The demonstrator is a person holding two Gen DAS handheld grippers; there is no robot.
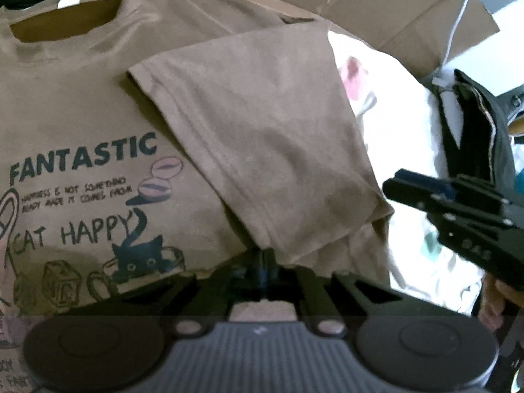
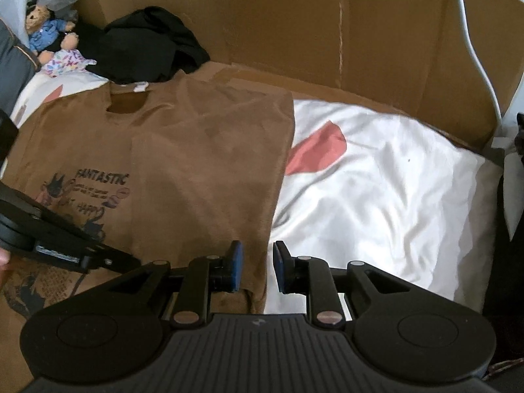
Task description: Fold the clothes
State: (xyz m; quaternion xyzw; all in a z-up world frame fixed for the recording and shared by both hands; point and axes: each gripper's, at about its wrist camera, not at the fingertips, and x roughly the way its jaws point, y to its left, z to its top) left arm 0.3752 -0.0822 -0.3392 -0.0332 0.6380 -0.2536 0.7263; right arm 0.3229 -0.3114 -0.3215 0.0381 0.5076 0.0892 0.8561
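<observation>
A brown T-shirt (image 1: 82, 104) with a "FANTASTIC CAT HAPPY" print lies flat on a white bedsheet (image 2: 376, 190). Its right side and sleeve (image 1: 262, 137) are folded over the front. My left gripper (image 1: 265, 271) is shut on the folded edge of the shirt, its fingertips hidden under the cloth. My right gripper (image 2: 258, 267) is open and empty, hovering over the shirt's right folded edge (image 2: 275, 196). It also shows in the left wrist view (image 1: 425, 193) to the right of the sleeve. The left gripper's body shows in the right wrist view (image 2: 65, 245) at the left.
A cardboard wall (image 2: 327, 32) stands behind the bed. A black garment (image 2: 144, 46) and a teddy bear (image 2: 42, 29) lie at the back left. A white cable (image 2: 475, 49) hangs at the right. A dark bag (image 1: 471, 124) sits at the right.
</observation>
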